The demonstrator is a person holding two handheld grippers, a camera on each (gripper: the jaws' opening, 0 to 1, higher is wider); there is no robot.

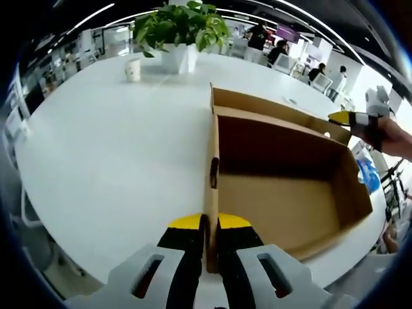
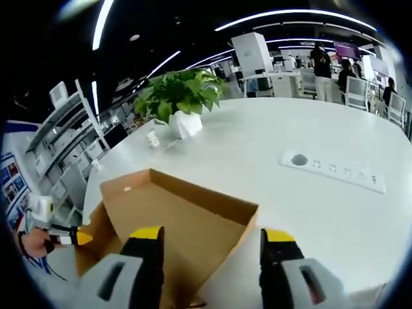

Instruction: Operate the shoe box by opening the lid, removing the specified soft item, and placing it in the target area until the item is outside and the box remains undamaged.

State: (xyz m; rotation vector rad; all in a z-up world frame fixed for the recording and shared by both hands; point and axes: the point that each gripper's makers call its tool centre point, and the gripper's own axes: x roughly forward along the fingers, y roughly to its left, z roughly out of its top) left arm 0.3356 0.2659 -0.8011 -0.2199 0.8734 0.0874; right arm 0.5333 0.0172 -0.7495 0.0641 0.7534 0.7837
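An open brown cardboard shoe box [image 1: 283, 206] lies on the white table [image 1: 116, 154]. The part of its floor that shows is bare cardboard. A lighter flap [image 1: 277, 108] stands along its far side. My left gripper [image 1: 209, 224] is shut on the top edge of the box's near wall, with cardboard between the fingers. My right gripper [image 1: 344, 118], held by a hand, hovers at the box's far right rim. In the right gripper view, the right gripper [image 2: 214, 239] is open wide above the box [image 2: 174, 219]. The left gripper [image 2: 77, 238] shows at the box's left side.
A potted plant [image 1: 180, 29] and a paper cup [image 1: 132, 69] stand at the table's far side. A socket strip [image 2: 335, 170] is set into the table to the right. The box reaches close to the table's edge [image 1: 360, 238]. People and chairs are in the background.
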